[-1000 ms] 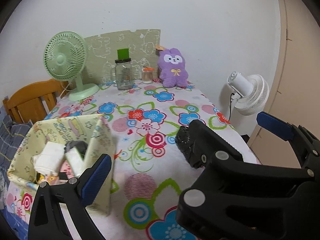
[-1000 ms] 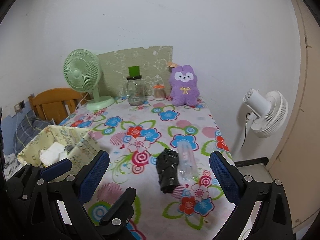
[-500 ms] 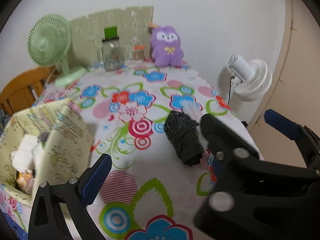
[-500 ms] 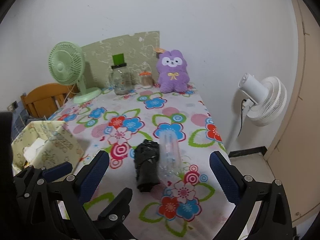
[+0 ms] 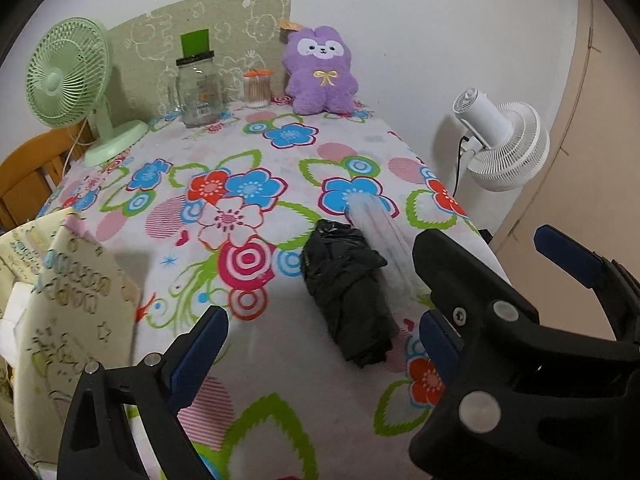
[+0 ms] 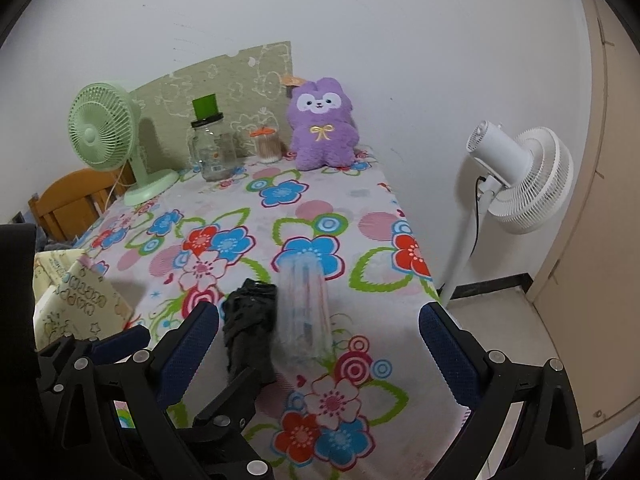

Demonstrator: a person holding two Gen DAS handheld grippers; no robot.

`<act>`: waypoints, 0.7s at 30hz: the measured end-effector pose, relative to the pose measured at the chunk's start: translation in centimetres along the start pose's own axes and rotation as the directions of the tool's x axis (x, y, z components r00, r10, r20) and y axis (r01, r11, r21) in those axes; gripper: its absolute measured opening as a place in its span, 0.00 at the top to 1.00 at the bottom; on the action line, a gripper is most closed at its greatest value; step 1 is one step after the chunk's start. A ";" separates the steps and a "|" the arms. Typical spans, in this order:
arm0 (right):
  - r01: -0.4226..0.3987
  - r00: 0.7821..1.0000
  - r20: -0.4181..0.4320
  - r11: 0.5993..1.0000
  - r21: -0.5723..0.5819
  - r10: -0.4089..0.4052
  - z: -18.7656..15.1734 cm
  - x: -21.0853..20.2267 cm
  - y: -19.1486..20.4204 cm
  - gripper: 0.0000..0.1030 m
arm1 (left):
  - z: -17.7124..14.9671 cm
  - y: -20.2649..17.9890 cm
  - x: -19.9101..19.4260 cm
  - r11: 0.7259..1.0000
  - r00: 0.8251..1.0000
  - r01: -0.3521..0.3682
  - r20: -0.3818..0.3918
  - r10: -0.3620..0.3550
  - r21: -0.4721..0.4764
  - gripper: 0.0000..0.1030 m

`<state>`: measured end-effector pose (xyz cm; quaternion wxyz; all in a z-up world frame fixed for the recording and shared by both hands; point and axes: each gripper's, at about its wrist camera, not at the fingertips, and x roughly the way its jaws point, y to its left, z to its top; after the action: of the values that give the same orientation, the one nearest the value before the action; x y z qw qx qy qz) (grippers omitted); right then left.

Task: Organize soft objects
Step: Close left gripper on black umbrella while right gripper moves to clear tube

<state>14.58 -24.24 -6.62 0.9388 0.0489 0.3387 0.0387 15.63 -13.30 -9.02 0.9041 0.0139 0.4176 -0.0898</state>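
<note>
On the flowered table, near its right edge:
Black bundle [image 5: 349,296]: lay crumpled and lengthwise on the tablecloth [image 5: 248,148], touching a clear plastic roll [image 5: 384,240] along its right side.
Clear roll: lay parallel to the bundle, see-through, with faint coloured stripes inside; contents too blurred to name.
Right gripper [image 6: 318,344]: hovered low over the near end of both items, blue-padded fingers [image 6: 188,356] spread wide to either side of them, gripping nothing.
Right gripper pose: pointed forward along the table, tilted slightly down.
Left gripper [image 5: 316,336]: hung to the left of the right one and over the near table, pads far apart, nothing between them.
Left gripper overlap: right gripper's black frame crossed the lower right of the left wrist view, hiding the roll's near end.
Fabric bin [image 5: 60,280]: stood at the table's left near corner, pale yellow with printed figures, open at the top.
Bin contents: white folded soft pieces [image 5: 10,320] just visible at the frame edge; other items not clear.
Purple plush rabbit [image 5: 322,72]: sat upright at the far edge against the wall.
Glass jar [image 5: 199,90]: stood left of the plush, black lid with a green block on top, looked empty.
Small container [image 5: 256,89]: stood between jar and plush, orange lid, filled with thin sticks.
Green desk fan [image 5: 76,80]: stood at the far left corner.
White floor fan [image 6: 516,176]: stood beyond the right table edge.
</note>
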 end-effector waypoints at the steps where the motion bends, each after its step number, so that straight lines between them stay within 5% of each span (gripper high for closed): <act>1: 0.001 1.000 -0.003 1.000 0.001 -0.001 0.1 0.2 -0.1 0.01 | 0.2 -0.2 0.2 1.000 1.000 -0.002 0.000 0.002 0.003 0.06; 15: 0.031 0.997 -0.078 0.999 0.029 -0.029 -0.4 3.2 -1.7 0.01 | 0.6 -0.9 3.8 1.000 0.997 0.008 -0.082 -0.007 0.016 0.24; 21: 0.032 0.995 -0.099 0.999 0.034 -0.029 -0.5 4.0 -1.7 0.01 | 0.6 -0.5 4.7 1.000 0.994 0.014 -0.105 -0.013 0.009 0.46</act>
<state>17.41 -25.45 -9.78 0.9204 0.0581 0.3860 0.0207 18.95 -14.56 -12.14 0.8801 0.0201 0.4644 -0.0970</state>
